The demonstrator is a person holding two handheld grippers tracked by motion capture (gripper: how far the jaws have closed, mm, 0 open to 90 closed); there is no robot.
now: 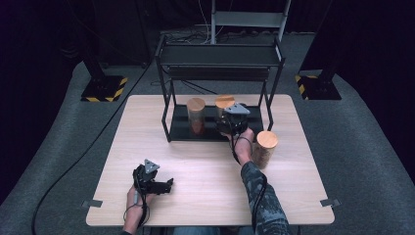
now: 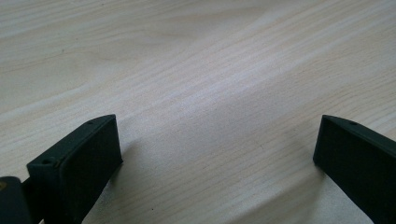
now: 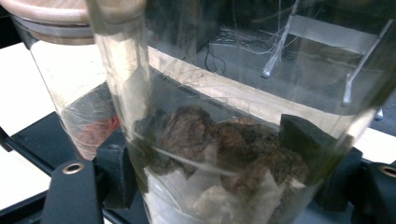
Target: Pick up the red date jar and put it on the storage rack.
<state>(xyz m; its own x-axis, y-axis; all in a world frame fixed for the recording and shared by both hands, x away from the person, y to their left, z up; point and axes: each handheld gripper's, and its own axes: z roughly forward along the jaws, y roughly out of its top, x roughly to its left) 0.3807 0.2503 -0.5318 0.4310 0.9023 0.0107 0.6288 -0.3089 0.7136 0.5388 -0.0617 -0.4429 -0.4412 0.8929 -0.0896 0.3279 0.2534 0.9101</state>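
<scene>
No writing or label could be read on anything. The pale wooden table [image 1: 205, 166] stood on grey carpet in a dark room — a black rack [image 1: 219, 56] at its 12 o'clock edge. The right gripper [image 1: 232, 121] clasped a cork-lidded jar [image 3: 219, 154] on the rack's lower shelf; the left gripper [image 1: 169, 185] rested at 7 o'clock, jaws wide apart — nothing between.

Grey carpet floor [image 1: 58, 147], dark surroundings

pale wood table [image 1: 205, 161], black rack [image 1: 218, 58], tan-lidded clear jars [image 1: 196, 115]
</scene>
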